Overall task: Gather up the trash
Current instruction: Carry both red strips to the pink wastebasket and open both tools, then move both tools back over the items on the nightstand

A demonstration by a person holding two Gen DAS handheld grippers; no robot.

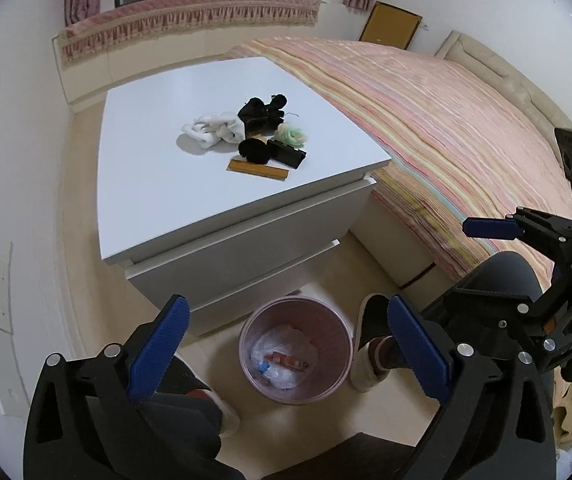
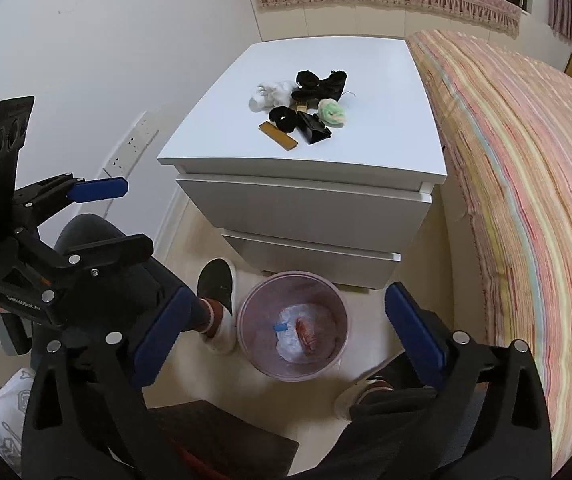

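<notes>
While both grippers hang spread and empty, left gripper (image 1: 286, 344) and right gripper (image 2: 289, 328) above the bin (image 1: 296, 350), I read the clutter pile (image 1: 246, 132) as trash, up on the worktop (image 1: 158, 184) behind the bin, awaiting pickup.

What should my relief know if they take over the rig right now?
Left gripper: open, empty, held above the floor.
Right gripper: open, empty, beside it.
Pink bin: on the floor before the white nightstand, already holding plastic bags and wrappers.
Pile on the nightstand top: white cloth, black cloth, green-pink fluff, black puff, black box, tan strip.
Done: nothing from this pile visibly moved.
Left: sort it and bin the trash.
</notes>
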